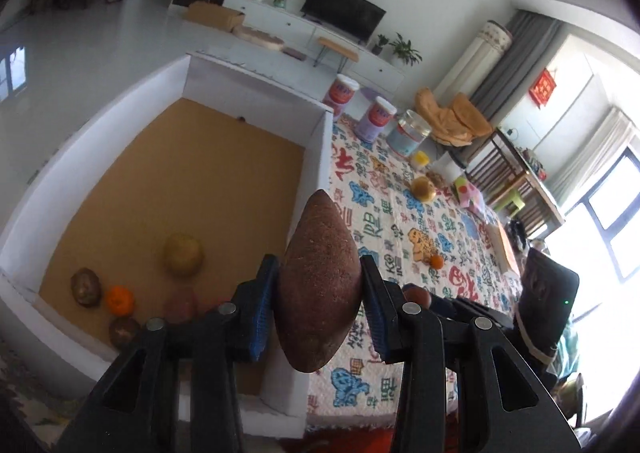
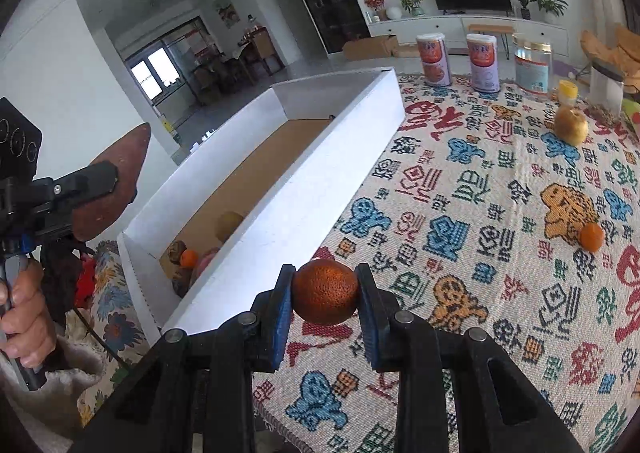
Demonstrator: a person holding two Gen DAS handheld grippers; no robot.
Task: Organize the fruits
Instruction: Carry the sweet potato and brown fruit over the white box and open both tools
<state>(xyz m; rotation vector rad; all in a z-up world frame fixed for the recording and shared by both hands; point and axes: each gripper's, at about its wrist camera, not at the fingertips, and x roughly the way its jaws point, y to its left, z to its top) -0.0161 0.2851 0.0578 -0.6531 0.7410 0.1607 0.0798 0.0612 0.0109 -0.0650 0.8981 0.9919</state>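
My left gripper point(image 1: 318, 271) is shut on a long brown sweet potato point(image 1: 318, 293), held upright over the edge of the white box point(image 1: 320, 157). The box has a brown floor and holds several fruits: a yellow-green one point(image 1: 183, 254), a small orange point(image 1: 119, 299) and brown ones point(image 1: 85, 287). My right gripper point(image 2: 325, 281) is shut on a dark orange round fruit point(image 2: 326, 295) above the patterned cloth, just right of the box wall point(image 2: 320, 173). In the right wrist view, the left gripper point(image 2: 80, 189) with the sweet potato point(image 2: 124, 157) is at the far left.
On the patterned tablecloth point(image 2: 460, 213) lie a yellowish pear-like fruit point(image 2: 571, 126) and a small orange point(image 2: 592, 237). Two purple cans point(image 2: 434, 59), a clear jar point(image 2: 532, 65) and a yellow-lidded pot point(image 2: 567, 92) stand at the far edge. A person's hand point(image 2: 24, 313) grips the left handle.
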